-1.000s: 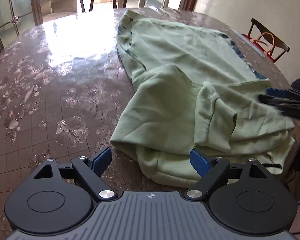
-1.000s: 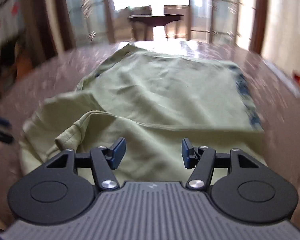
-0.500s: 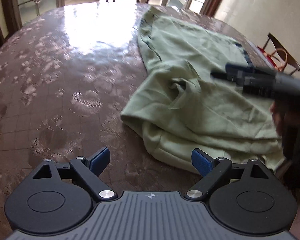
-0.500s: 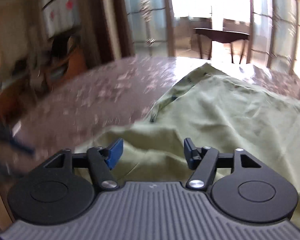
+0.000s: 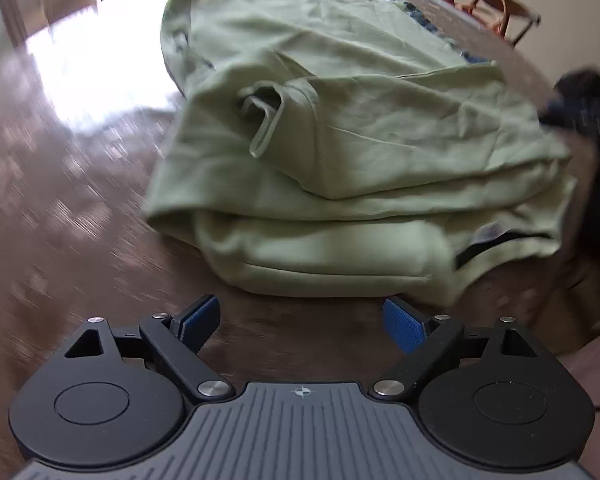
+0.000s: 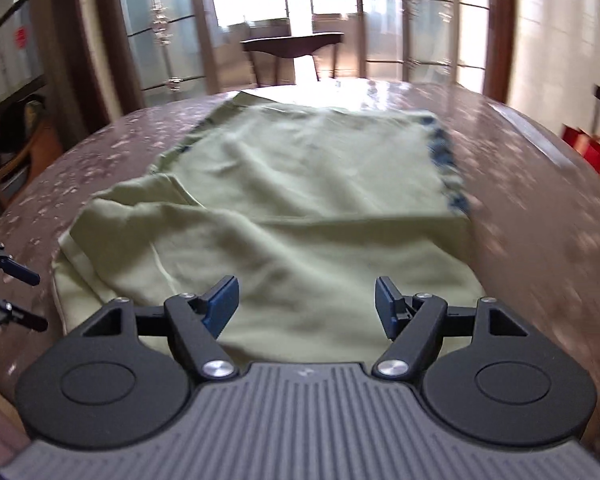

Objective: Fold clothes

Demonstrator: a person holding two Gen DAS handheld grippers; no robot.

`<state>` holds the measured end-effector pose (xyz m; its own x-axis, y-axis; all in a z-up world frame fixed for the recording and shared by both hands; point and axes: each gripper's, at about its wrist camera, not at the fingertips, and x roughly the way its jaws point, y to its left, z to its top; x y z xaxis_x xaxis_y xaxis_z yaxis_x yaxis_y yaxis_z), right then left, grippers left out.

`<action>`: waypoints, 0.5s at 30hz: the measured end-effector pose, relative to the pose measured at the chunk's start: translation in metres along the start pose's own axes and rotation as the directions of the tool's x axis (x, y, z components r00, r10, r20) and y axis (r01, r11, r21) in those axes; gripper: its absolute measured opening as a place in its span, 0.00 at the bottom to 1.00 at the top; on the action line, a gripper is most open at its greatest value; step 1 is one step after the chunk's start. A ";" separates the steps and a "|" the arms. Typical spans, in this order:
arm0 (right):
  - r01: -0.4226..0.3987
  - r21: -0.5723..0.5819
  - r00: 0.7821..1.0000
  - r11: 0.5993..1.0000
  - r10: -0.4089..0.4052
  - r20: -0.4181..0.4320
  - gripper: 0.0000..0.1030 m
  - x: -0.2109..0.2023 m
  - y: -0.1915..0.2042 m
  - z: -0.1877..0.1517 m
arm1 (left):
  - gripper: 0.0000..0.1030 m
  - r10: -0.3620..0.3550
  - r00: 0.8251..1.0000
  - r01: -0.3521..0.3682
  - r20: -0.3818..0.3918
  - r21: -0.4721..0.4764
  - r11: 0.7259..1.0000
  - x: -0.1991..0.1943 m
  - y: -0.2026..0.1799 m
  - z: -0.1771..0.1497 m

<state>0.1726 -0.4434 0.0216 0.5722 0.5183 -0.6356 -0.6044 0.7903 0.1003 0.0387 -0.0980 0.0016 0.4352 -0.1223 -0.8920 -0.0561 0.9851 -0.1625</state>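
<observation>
While both views are blurred: only coarse layout is given.
Garment: pale green garment [image 5: 340, 140] is laid part-folded on brown table [image 5: 80, 220], ahead of both finger pairs.
Left gripper [image 5: 302, 318]: fingers are spread wide, nothing between, bare table under them, garment's folded edge just beyond the tips.
Right gripper [image 6: 305, 300]: jaws are opening, cloth is seen below the gap, not pinched.
Surroundings: chair [image 5: 496, 8] is seen far right of left fingers; side table [image 6: 292, 46] far ahead of right fingers.
View difference: dark label slit at the garment's near corner is shown only by left view; left gripper's tips at far left only by right view.
</observation>
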 end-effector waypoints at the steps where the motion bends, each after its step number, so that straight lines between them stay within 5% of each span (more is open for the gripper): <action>1: 0.011 0.005 1.000 1.000 -0.011 0.003 0.71 -0.004 -0.002 -0.004 | 0.89 -0.039 0.999 0.038 -0.002 -0.043 0.998 0.002 0.004 0.001; 3: 0.028 0.017 1.000 0.999 -0.028 0.008 0.72 -0.010 -0.004 -0.010 | 0.89 -0.089 0.996 0.089 0.007 -0.127 0.988 0.006 0.009 0.004; 15: 0.027 0.018 0.998 0.999 -0.028 0.053 0.73 -0.041 -0.008 -0.022 | 0.93 -0.126 0.987 0.154 0.095 -0.407 0.900 0.024 0.028 0.022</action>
<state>0.1420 -0.4787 0.0302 0.6179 0.5123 -0.5965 -0.5781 0.8102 0.0969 0.0676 -0.0703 -0.0156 0.5223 -0.2336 -0.8201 -0.3490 0.8190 -0.4555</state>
